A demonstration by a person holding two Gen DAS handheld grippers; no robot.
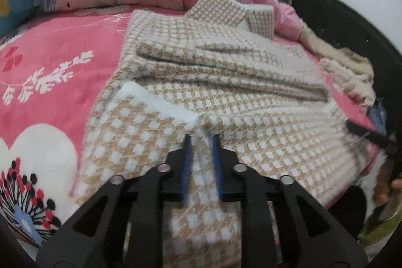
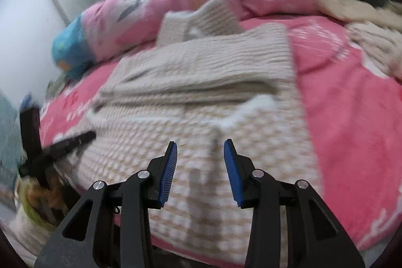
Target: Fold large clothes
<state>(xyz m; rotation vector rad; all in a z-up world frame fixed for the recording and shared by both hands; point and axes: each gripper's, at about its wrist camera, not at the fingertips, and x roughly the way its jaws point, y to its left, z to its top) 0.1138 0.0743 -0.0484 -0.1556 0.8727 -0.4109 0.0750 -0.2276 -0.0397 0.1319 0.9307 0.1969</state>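
Sweater (image 1: pixel 226 82) half-folded on bed (image 1: pixel 62 47); left gripper (image 1: pixel 201 140) and right gripper (image 2: pixel 200 145) both released. Regrasp hem corners evenly, fold toward collar.

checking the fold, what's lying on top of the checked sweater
A folded sleeve lies across the checked sweater, with a white-edged flap turned over its near part. Beneath it shows only pink blanket; anything under the sweater itself is covered.
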